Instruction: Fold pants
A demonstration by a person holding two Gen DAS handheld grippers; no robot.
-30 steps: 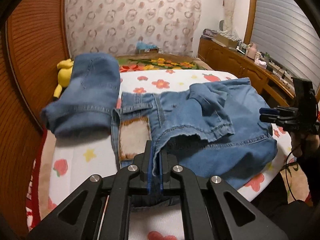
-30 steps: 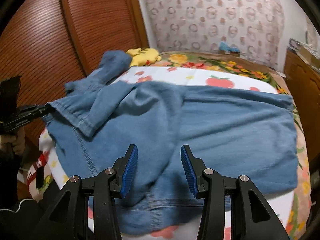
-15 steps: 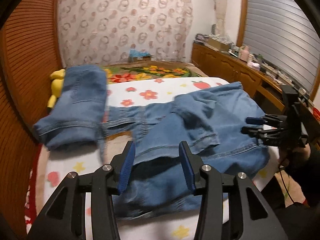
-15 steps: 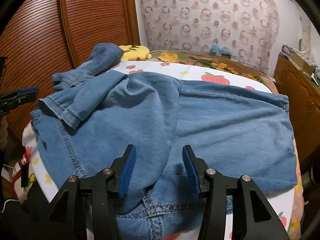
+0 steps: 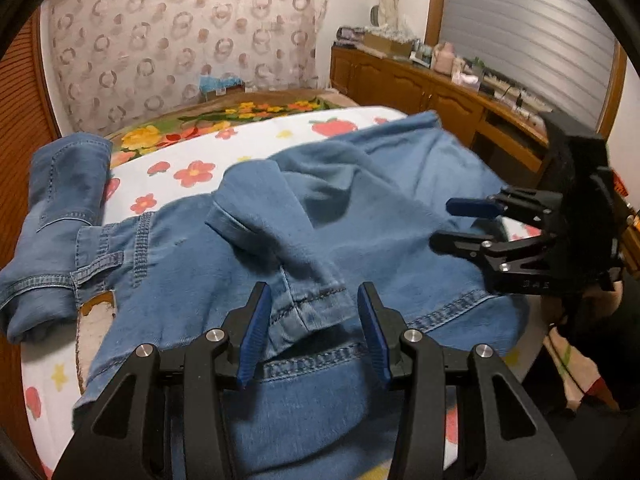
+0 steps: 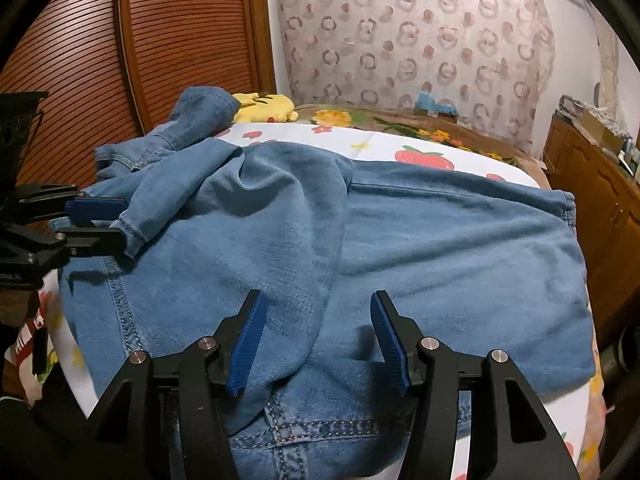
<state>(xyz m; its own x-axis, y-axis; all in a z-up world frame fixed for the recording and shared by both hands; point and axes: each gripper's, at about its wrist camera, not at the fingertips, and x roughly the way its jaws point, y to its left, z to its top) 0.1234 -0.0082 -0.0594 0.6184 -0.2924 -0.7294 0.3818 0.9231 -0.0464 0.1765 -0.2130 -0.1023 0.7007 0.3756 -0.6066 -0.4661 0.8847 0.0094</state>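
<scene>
Two pairs of blue denim trousers lie on the white bedsheet printed with flowers and strawberries: the pair of light blue denim pants you are folding is spread across the near half of the bed, and a second, already folded pair of denim jeans sits at the far left edge, touching the waistband end of the first. On the spread pants one leg is doubled back over the body, so its stitched hem cuff ends up near you. Your left gripper, black with blue pads, hovers over that cuff with its jaws apart; the cuff lies between the pads, but whether either pad touches it cannot be told from this view. Your right gripper also has its jaws apart, having just been widening, and the denim beneath them lies loose, with a soft fold of cloth and a stitched seam under the gap and no pad pressing on it. From the right wrist view the left gripper appears at the left edge, beside the same cuff. A yellow plush toy rests at the far left of the bed, just beyond the folded jeans, against the brown slatted wooden door.
</scene>
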